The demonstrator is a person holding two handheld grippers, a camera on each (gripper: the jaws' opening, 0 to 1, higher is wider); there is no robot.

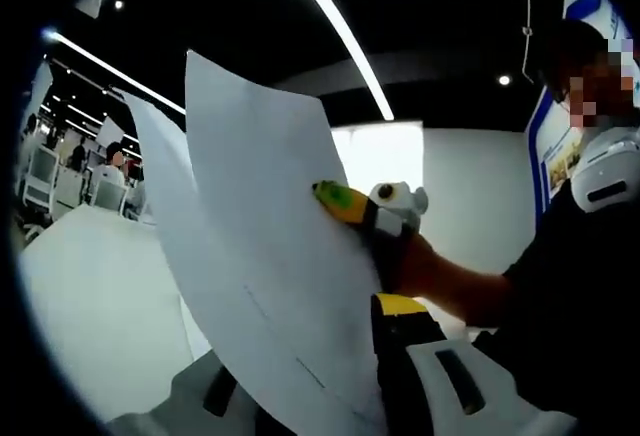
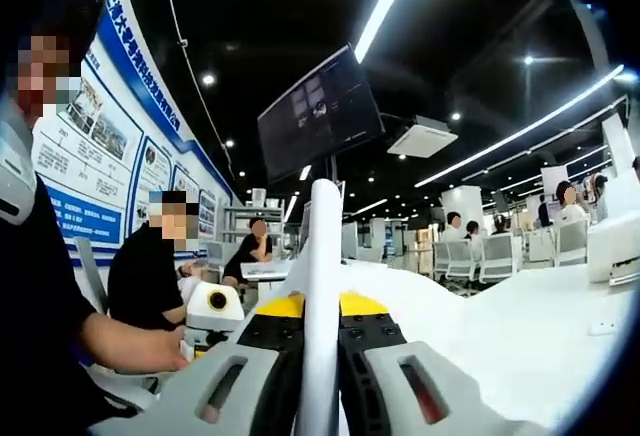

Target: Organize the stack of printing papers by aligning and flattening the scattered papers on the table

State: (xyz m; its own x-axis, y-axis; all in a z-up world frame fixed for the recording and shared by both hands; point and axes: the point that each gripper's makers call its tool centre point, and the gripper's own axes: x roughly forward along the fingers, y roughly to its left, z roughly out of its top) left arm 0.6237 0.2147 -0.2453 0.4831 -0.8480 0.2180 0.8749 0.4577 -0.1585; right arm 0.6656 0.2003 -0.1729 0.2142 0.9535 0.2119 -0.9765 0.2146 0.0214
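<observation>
In the left gripper view we see the white table (image 1: 90, 306) at the far left, then the papers (image 1: 270, 256) held up off it, standing nearly upright and fanned slightly at the top. Our left gripper (image 1: 310, 396) has its jaws closed on the sheets' lower edge. To the right, the right gripper (image 1: 345, 201) pinches the papers' side edge.

In the right gripper view, the left gripper (image 2: 215, 311) shows at left. The papers (image 2: 322, 296) appear edge-on, clamped between our right gripper (image 2: 322, 356) jaws, with the table (image 2: 520, 336) beyond.
</observation>
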